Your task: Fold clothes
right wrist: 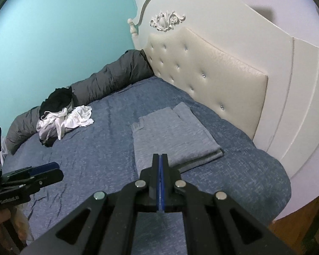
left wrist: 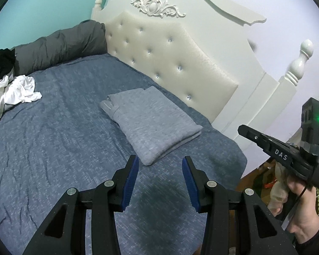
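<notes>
Folded garment: a grey knit piece (left wrist: 151,123), already folded into a flat rectangle, lies on the blue bedspread (left wrist: 53,148) near the headboard end. A band at 1 short end faces the far side of the bed.
Left gripper: the left gripper (left wrist: 160,164) is above the bedspread just short of the garment's near corner, jaws spread wide with the blue pads (left wrist: 131,182) apart. Nothing sits between them.
Right gripper: the right gripper (right wrist: 160,159) has its jaws pressed together, blue pads meeting in a thin line. No cloth shows between them. In its own view the tip overlaps the garment's near edge; contact cannot be told.
Right hand: in the left wrist view the right hand (left wrist: 302,201) grips the tool's handle at the bed's right edge, off the mattress.
Unfolded pile: a heap of white clothing (right wrist: 63,123) with a black item (right wrist: 57,101) on top sits at the far left of the bed, well apart from the grey piece.
Duvet: a dark grey rolled duvet (right wrist: 112,78) runs along the teal wall (right wrist: 53,31) behind the heap.
Headboard: a white tufted headboard (left wrist: 170,55) with a carved crest stands just beside the garment's far side.
Obstructions: open bedspread lies between both grippers and the garment.
</notes>
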